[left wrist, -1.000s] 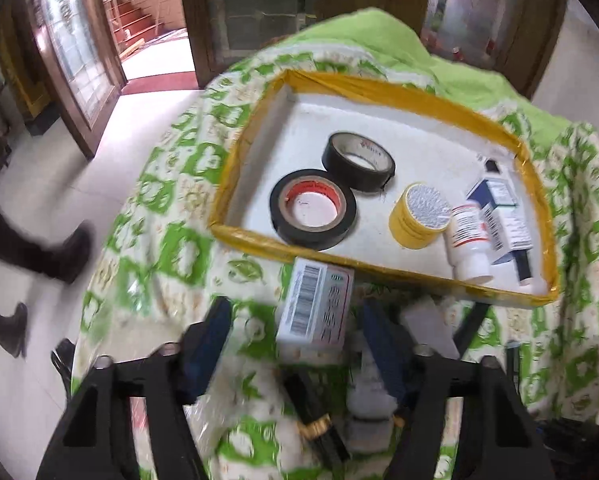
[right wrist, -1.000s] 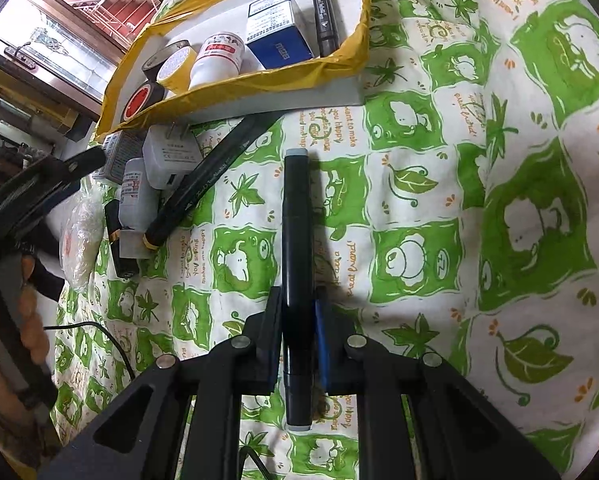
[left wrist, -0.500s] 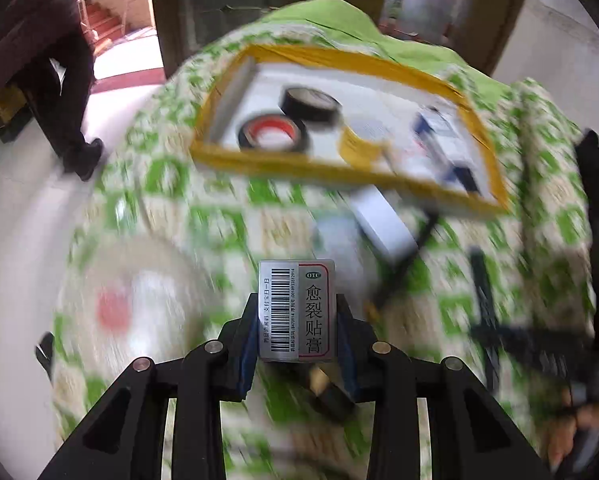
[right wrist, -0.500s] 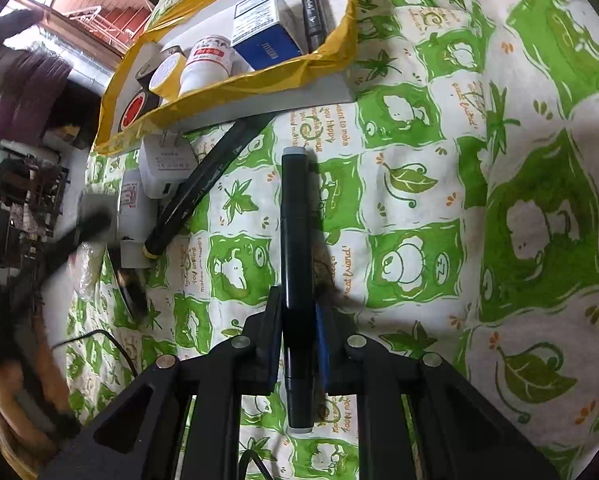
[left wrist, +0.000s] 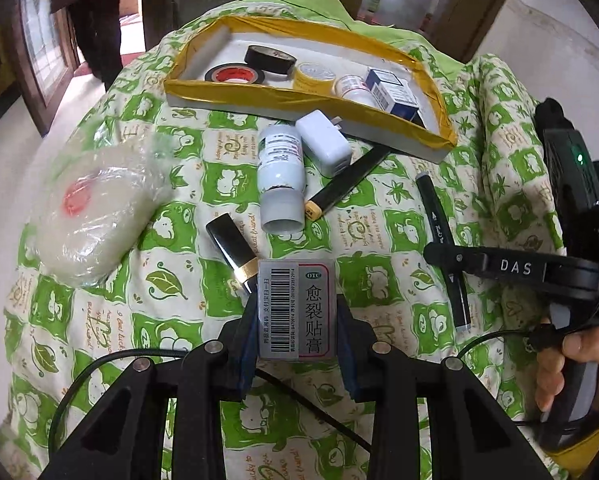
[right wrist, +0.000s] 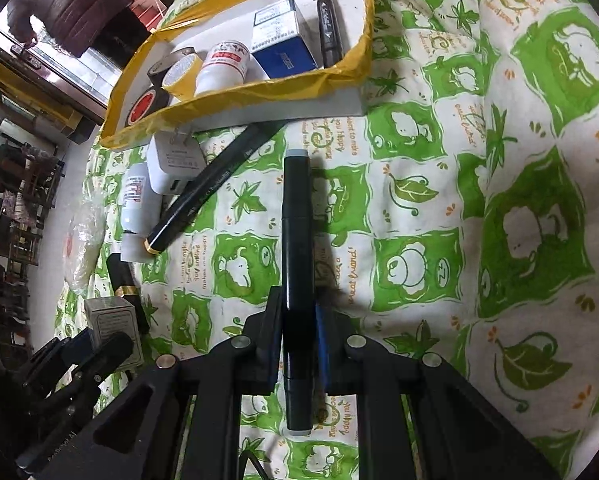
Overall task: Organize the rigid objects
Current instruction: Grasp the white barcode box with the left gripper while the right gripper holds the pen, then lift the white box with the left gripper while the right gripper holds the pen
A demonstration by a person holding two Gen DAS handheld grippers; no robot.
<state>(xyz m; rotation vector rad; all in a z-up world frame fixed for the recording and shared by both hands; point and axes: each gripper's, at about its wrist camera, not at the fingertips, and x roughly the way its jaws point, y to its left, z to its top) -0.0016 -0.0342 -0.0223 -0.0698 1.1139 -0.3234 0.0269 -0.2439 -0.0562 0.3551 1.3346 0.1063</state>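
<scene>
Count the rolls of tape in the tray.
3, all at the tray's left end: a black roll with a red core, a black roll behind it, a yellow roll beside them. Others may be hidden.

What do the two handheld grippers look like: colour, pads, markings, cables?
Both are matte black, angular frames with silver screws and blue pads on the jaws. The right gripper carries white "DAS" lettering and a green indicator light on its body. A thin black cable trails beside the left gripper.
</scene>
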